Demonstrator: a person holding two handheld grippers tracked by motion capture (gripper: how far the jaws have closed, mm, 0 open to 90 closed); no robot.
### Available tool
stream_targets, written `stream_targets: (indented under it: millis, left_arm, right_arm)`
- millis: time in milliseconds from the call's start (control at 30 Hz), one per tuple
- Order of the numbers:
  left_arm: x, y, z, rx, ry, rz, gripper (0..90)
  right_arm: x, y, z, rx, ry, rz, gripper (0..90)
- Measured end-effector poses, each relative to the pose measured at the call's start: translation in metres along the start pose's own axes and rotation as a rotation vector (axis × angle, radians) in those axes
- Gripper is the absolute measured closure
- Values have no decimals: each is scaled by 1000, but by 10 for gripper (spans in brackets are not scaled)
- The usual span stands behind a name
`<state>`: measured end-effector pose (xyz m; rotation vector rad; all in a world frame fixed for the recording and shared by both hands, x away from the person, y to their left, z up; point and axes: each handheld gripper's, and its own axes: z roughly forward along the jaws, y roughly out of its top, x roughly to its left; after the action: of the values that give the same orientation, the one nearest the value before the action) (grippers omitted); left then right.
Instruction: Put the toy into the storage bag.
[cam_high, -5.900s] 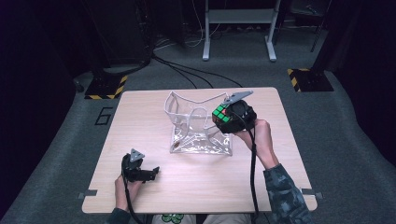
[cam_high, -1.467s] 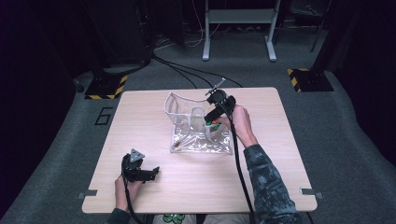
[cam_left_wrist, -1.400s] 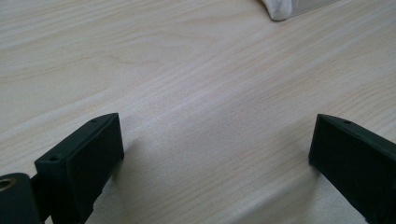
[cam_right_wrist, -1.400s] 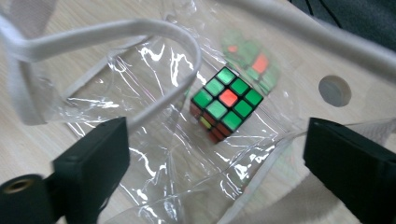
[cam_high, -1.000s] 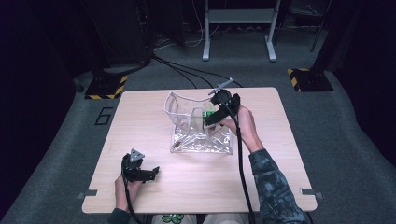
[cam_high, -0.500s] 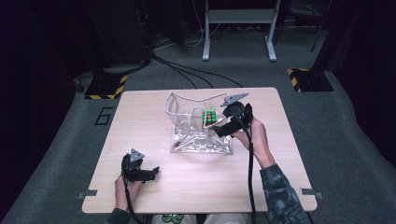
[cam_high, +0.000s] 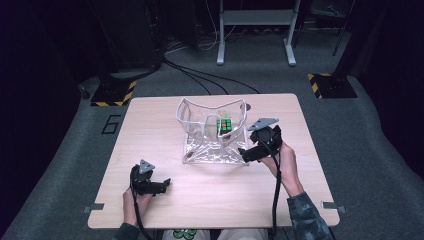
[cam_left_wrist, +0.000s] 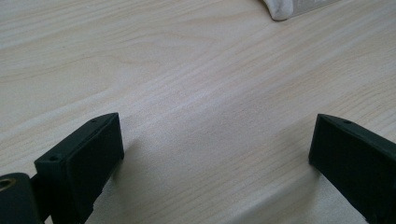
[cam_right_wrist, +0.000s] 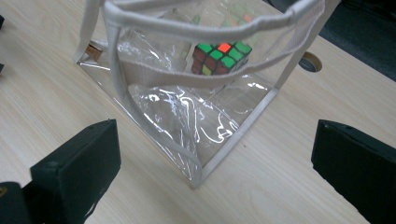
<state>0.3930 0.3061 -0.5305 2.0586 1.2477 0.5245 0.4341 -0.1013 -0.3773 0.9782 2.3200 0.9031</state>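
Hovering just right of the clear bag (cam_high: 212, 132) with right gripper (cam_high: 248, 154) jaws spread and empty. Resting inside the bag, at its far side: the puzzle cube (cam_high: 224, 125). Idling near-left on the counter (cam_high: 165, 125), left gripper (cam_high: 161, 184), jaws released. Possibly snagging the bag's white strap (cam_right_wrist: 187, 32), tipping it.

The wooden table (cam_high: 150, 125) lies under the left gripper (cam_high: 164, 184) and the right gripper (cam_high: 244, 154). A round hole (cam_high: 248, 106) in the tabletop sits ahead of the right gripper. On the grey carpet (cam_high: 360, 150), a floor mark "6" (cam_high: 111, 124) lies ahead-left of the left gripper. Black cables (cam_high: 200, 75), a striped base plate (cam_high: 112, 92) and a metal stand (cam_high: 255, 17) lie farther ahead.
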Motion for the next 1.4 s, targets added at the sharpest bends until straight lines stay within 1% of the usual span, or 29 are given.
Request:
stream_targets:
  millis: [67, 167, 233, 267, 300, 333, 367, 400, 433, 500, 567, 733, 833, 900, 933, 967, 1067, 1167, 1233, 1400]
  left_arm:
    - [0, 0, 0, 0, 0, 0, 31]
    - [0, 0, 0, 0, 0, 0, 30]
    - [0, 0, 0, 0, 0, 0, 31]
    - [0, 0, 0, 0, 0, 0, 30]
    - [0, 0, 0, 0, 0, 0, 30]
    - [0, 0, 0, 0, 0, 0, 30]
    - [0, 0, 0, 0, 0, 0, 31]
    - [0, 0, 0, 0, 0, 0, 30]
    - [0, 0, 0, 0, 0, 0, 30]
    - [0, 0, 0, 0, 0, 0, 30]
    - [0, 0, 0, 0, 0, 0, 30]
    - [0, 0, 0, 0, 0, 0, 30]
    - [0, 0, 0, 0, 0, 0, 30]
    - [0, 0, 0, 0, 0, 0, 30]
    - [0, 0, 0, -2, 1, 2, 30]
    - [0, 0, 0, -2, 1, 2, 30]
    - [0, 0, 0, -2, 1, 2, 30]
    - [0, 0, 0, -2, 1, 2, 30]
    - [0, 0, 0, 1, -1, 3, 30]
    - [0, 0, 0, 2, -1, 2, 30]
  right_arm:
    - [1, -7, -1, 14, 0, 14, 4]
    - [1, -18, 0, 3, -6, 26, 4]
    - [1, -25, 0, 9, -9, 41, 4]
    - [0, -29, 0, 12, -10, 28, 4]
    - [0, -32, 0, 18, -12, 37, 3]
    - [1, -35, 1, 17, -19, 58, 0]
    - [1, -39, 1, 21, -27, 57, 0]
    - [1, -43, 1, 24, -28, 68, 0]
    - [0, -46, 1, 23, -29, 55, 0]
    - [1, -52, 3, 27, -37, 74, 0]
    - [1, -60, 4, 25, -45, 75, 0]
    - [0, -76, 6, 20, -47, 112, 0]
    - [-1, -86, 8, 21, -52, 122, 0]
    - [-2, -95, 10, 25, -52, 143, 0]
    - [-2, -98, 10, 25, -54, 141, 0]
    - [-2, -102, 11, 28, -58, 152, 0]
    - [-3, -114, 14, 31, -62, 166, 0]
    - [-4, -127, 17, 43, -66, 178, 0]
    - [-4, -133, 18, 56, -72, 190, 0]
    - [-5, -148, 23, 70, -85, 208, 0]
